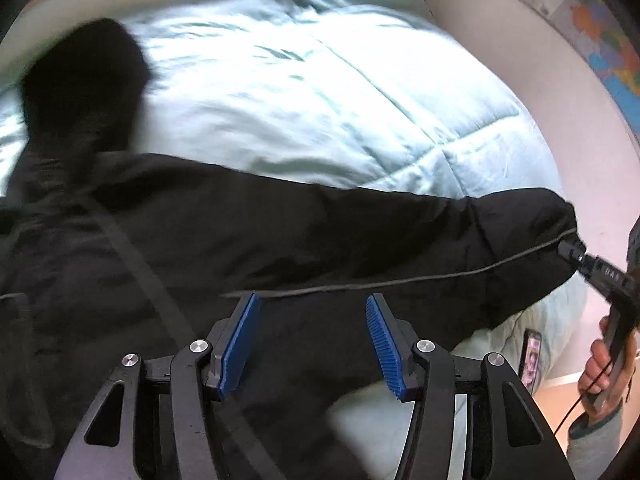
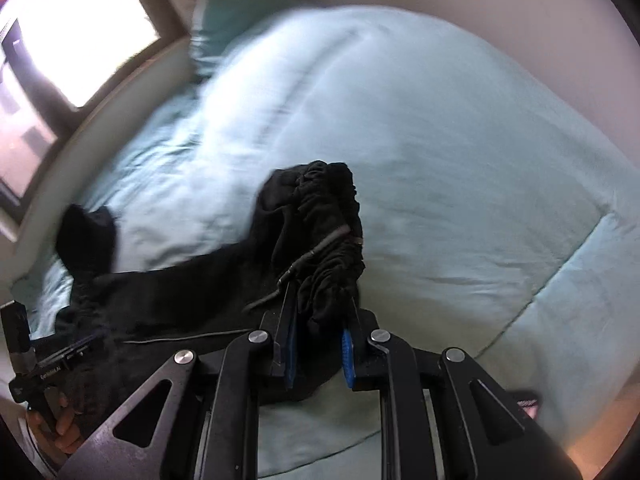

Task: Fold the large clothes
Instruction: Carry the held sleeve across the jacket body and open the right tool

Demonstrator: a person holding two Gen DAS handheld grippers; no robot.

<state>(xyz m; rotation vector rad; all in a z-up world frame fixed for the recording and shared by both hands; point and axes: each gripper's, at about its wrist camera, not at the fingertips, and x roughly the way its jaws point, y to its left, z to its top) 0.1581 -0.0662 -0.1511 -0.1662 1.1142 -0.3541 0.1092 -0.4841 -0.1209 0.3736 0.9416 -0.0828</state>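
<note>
Between the right tongs' (image 2: 320,330) blue pads (image 2: 347,356), a bunched fold of the black garment (image 2: 320,248) is being pinched; the jaws are standing nearly closed, with cloth filling the gap. Just beyond the tips, the gathered fabric is rising in a crumpled mass, with a grey cord (image 2: 316,252) running across it. Left of these tongs, the rest of the garment is trailing flat across the quilt (image 2: 460,160) toward the left tongs (image 2: 78,350), which are showing at the frame's lower left edge in a hand (image 2: 60,428). Beyond that, one black end (image 2: 86,240) of the garment is lying on the quilt.

Under the left tongs (image 1: 312,336), seen from their own camera, the garment (image 1: 280,232) is spreading wide, but the pads (image 1: 240,344) are standing about half open with nothing visibly gripped between them; whether the tips are touching the cloth cannot be told. Right of these tongs, the garment is stretching out to a point where the right tongs (image 1: 576,256) are gripping it, held by a hand (image 1: 604,364). A phone (image 1: 531,358) is lying on the quilt near that hand. Beyond the garment, the pale green quilt (image 1: 320,92) is covering the bed. Farther off, a pillow (image 2: 236,16) is resting at the bed's head, beside a window (image 2: 80,36). A wall (image 1: 520,60) with a coloured map (image 1: 592,20) is bounding the right side.
</note>
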